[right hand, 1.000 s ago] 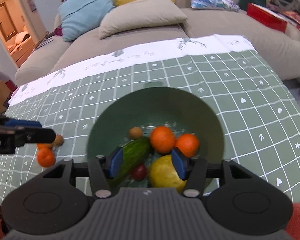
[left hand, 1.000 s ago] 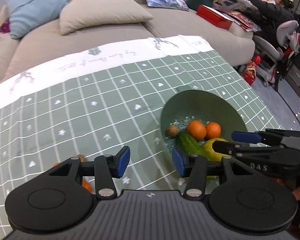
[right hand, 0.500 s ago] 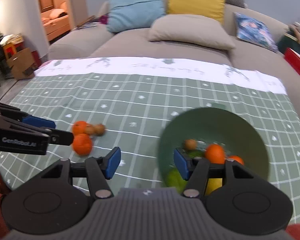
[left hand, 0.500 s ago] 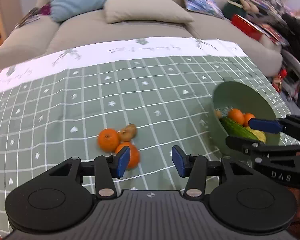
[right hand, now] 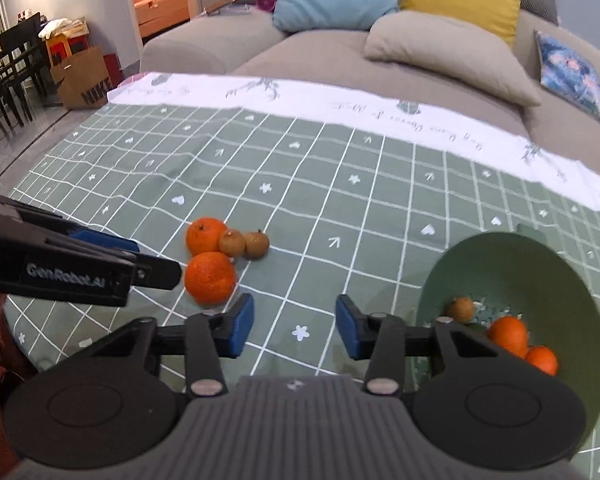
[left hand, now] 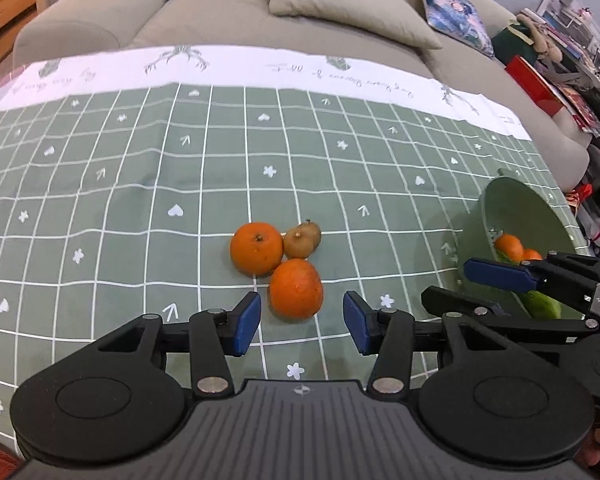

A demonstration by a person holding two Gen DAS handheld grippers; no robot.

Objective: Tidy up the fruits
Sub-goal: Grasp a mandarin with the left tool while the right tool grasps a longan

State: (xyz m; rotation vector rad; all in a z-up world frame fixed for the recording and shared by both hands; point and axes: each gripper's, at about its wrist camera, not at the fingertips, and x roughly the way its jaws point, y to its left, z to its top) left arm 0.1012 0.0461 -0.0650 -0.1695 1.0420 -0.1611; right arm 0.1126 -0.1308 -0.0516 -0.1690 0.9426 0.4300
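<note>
The tablecloth [left hand: 140, 200] is sage green with a white grid, small white hearts and flowers, and a white border. Just ahead of the blue pads [left hand: 244, 322], two oranges [left hand: 296, 288] are bright orange. The bowl [right hand: 540, 272] is green.

Desk [left hand: 140, 184] carries a tight fruit cluster at centre: near orange [left hand: 296, 289] at 6 o'clock of the group, far orange [left hand: 256, 248] at 10 o'clock, touching it; kiwi [left hand: 302, 239] at 1 o'clock. Right wrist view shows a second kiwi [right hand: 257, 243] just beside the first. Bowl [left hand: 512, 208] at 3 o'clock, holding oranges and a cucumber [left hand: 542, 306]. Sofa [left hand: 220, 20] at 12 o'clock, behind the desk.
</note>
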